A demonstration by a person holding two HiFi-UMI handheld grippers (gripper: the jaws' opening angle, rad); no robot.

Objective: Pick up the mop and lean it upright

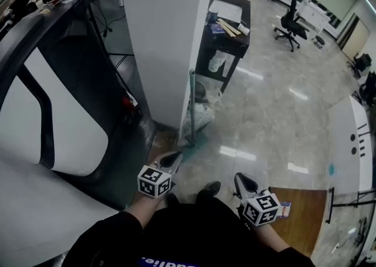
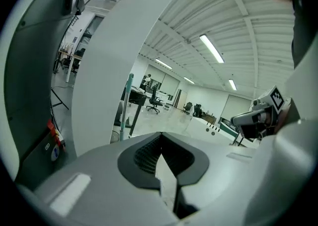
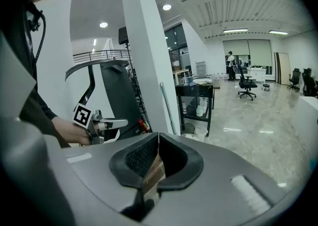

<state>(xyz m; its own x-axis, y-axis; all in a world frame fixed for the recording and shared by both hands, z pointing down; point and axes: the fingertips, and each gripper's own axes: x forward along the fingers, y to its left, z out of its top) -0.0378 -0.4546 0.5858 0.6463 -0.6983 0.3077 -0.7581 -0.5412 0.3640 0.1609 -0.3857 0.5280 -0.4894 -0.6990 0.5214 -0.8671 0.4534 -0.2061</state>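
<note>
**Inspector A:** While the left claw (image 1: 170, 159) and right claw (image 1: 239, 179) sit low by the person's body, where is the mop (image 1: 191, 107)?

**Inspector B:** Upright, handle against the white pillar (image 1: 164, 37), near the black bench (image 1: 229, 48), well apart from both claws.

**Inspector A:** Claw state?

**Inspector B:** Left: jaws together, nothing between. Right: jaws together, likewise empty.

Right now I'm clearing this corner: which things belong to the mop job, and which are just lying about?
Job: teal-handled mop; white square pillar beside it; left gripper; right gripper.
Lying about: black metal cart; black swivel office chair; brown wooden board.
</note>
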